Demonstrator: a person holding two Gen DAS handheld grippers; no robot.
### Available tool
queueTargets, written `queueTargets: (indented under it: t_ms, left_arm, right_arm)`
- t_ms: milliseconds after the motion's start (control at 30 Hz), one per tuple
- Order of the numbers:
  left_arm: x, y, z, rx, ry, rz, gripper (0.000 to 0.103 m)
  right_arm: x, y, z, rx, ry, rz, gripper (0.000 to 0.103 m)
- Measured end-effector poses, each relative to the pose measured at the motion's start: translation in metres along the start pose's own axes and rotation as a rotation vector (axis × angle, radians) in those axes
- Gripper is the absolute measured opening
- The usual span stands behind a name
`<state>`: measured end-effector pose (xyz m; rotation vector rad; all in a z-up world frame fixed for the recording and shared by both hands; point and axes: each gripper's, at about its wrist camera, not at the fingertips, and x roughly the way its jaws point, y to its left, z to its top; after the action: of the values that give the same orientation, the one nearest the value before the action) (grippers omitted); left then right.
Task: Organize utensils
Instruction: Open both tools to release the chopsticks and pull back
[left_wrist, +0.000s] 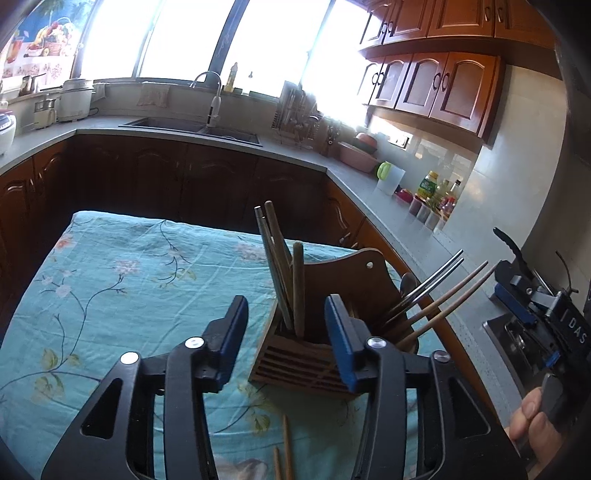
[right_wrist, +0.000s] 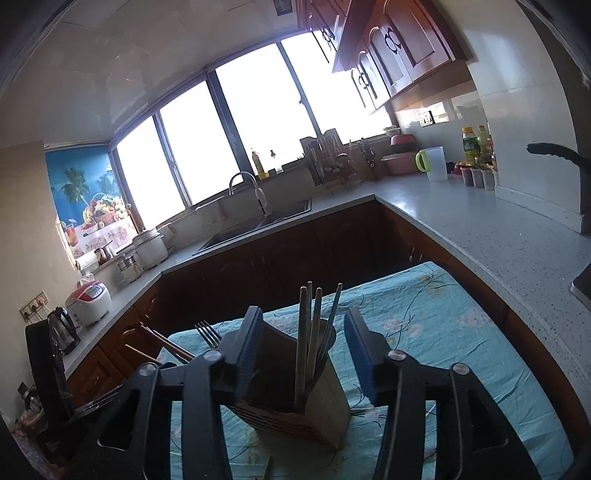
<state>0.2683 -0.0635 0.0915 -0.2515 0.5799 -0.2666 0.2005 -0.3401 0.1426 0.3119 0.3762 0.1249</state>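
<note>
The left tool (left_wrist: 286, 339) and right tool (right_wrist: 301, 350) are held wide open, with nothing in them. The loose chopsticks (left_wrist: 285, 448) on the tabletop (left_wrist: 110, 280) should be pinched mid-stick, then dropped upright into the wooden holder (left_wrist: 314, 354).

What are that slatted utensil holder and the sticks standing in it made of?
The utensil holder looks like wood or bamboo: brown, matte, with slatted sides. The tan chopsticks look like bamboo or wood too. The grey pair of chopsticks beside them catches the light like polished metal, probably steel.

Bright overexposed windows (right_wrist: 236, 122), dark wooden wall cabinets (left_wrist: 439, 85), grey L-shaped worktop (right_wrist: 476, 236), sink (left_wrist: 192, 127), floral teal tablecloth (left_wrist: 122, 280)
</note>
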Motion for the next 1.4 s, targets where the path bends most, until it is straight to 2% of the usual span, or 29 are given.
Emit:
queueTargets:
  t_ms: [33,67,133,200,233,433,867,1067,1400]
  left_arm:
    - [-0.003,0.001,-0.003,-0.003,-0.003,0.007,0.056]
    - [-0.006,0.002,-0.005,-0.007,-0.007,0.014,0.064]
    - [-0.012,0.006,-0.013,-0.012,-0.012,0.03,0.071]
    - [-0.017,0.01,-0.02,-0.02,-0.01,0.048,0.08]
    - [-0.02,0.013,-0.025,-0.027,-0.009,0.055,0.081]
    - [-0.038,0.031,-0.052,-0.072,0.011,0.068,0.083]
    - [-0.103,0.053,-0.118,-0.073,0.028,0.114,0.083]
    - [-0.132,0.058,-0.144,-0.074,0.013,0.133,0.083]
    - [-0.167,0.042,-0.173,-0.021,-0.026,0.14,0.084]
  right_arm:
    - [-0.004,0.0,0.0,0.002,-0.007,0.001,0.059]
    - [-0.007,-0.001,-0.001,0.006,-0.013,0.003,0.07]
    - [-0.014,-0.003,-0.005,0.014,-0.024,0.016,0.086]
    - [-0.018,-0.006,-0.01,0.023,-0.026,0.023,0.094]
    - [-0.02,-0.008,-0.014,0.03,-0.02,0.025,0.097]
    - [-0.029,-0.017,-0.043,0.076,0.009,0.052,0.098]
    - [-0.079,-0.009,-0.113,0.039,0.056,0.061,0.098]
    - [-0.114,-0.011,-0.143,0.036,0.023,0.067,0.099]
    - [-0.146,-0.002,-0.167,-0.033,-0.002,0.051,0.099]
